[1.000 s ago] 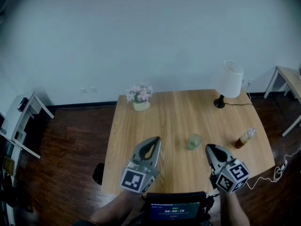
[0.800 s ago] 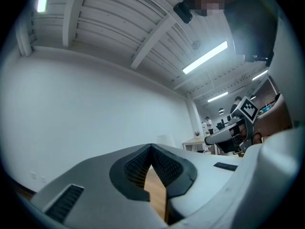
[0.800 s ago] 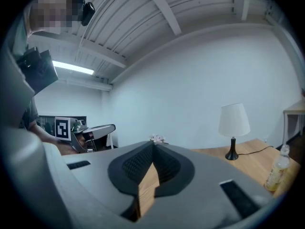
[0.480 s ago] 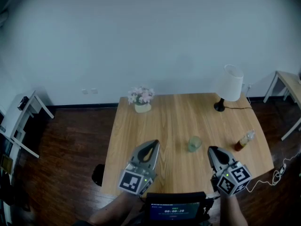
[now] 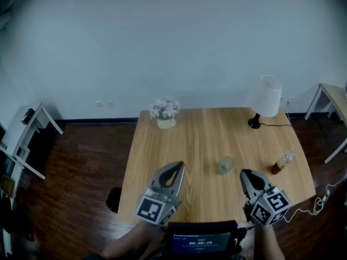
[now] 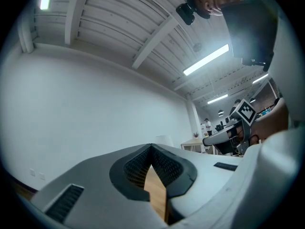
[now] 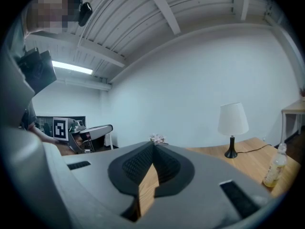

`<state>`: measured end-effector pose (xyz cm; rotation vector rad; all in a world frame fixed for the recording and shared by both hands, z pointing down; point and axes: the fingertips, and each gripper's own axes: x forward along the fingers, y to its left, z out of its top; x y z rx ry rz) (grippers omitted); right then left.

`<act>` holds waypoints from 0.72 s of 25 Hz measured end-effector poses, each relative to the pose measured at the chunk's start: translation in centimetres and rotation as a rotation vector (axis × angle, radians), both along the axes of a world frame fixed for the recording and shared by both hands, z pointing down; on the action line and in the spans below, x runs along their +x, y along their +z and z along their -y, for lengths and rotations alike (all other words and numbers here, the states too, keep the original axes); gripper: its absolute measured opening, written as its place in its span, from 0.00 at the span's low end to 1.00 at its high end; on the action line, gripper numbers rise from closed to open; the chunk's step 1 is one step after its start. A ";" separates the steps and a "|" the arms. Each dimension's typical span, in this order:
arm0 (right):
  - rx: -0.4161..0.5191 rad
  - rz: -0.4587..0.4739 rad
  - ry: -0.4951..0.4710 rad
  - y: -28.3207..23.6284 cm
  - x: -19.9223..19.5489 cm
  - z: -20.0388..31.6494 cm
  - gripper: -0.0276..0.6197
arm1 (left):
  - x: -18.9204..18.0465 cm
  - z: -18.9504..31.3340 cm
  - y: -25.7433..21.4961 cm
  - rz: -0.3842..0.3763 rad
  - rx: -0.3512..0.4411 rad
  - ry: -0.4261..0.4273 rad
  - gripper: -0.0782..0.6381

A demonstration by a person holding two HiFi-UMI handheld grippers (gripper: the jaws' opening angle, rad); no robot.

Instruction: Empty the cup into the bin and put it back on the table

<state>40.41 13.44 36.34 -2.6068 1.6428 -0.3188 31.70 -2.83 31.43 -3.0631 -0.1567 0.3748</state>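
A small clear greenish cup (image 5: 225, 164) stands upright on the wooden table (image 5: 190, 140), right of its middle. My left gripper (image 5: 176, 167) hovers over the table's near left part, shut and empty, well left of the cup. My right gripper (image 5: 246, 174) hangs just to the near right of the cup, apart from it, also shut and empty. In the left gripper view the jaws (image 6: 151, 147) meet at their tips, and the same holds in the right gripper view (image 7: 153, 144). The cup is hidden in both gripper views.
On the table stand a pot of pink flowers (image 5: 165, 112) at the far left, a white lamp (image 5: 265, 99) at the far right, and a small bottle (image 5: 282, 161) by the right edge. A dark round object (image 5: 113, 199) sits on the floor by the near left corner.
The head view has shifted slightly, so the table sits a little lower in the picture. Both grippers stay shut and in nearly the same place.
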 end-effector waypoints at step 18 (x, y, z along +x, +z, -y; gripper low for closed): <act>-0.020 0.001 0.012 0.1 -0.4 -1.4 0.04 | -0.4 -1.1 0.2 0.005 0.016 0.009 0.10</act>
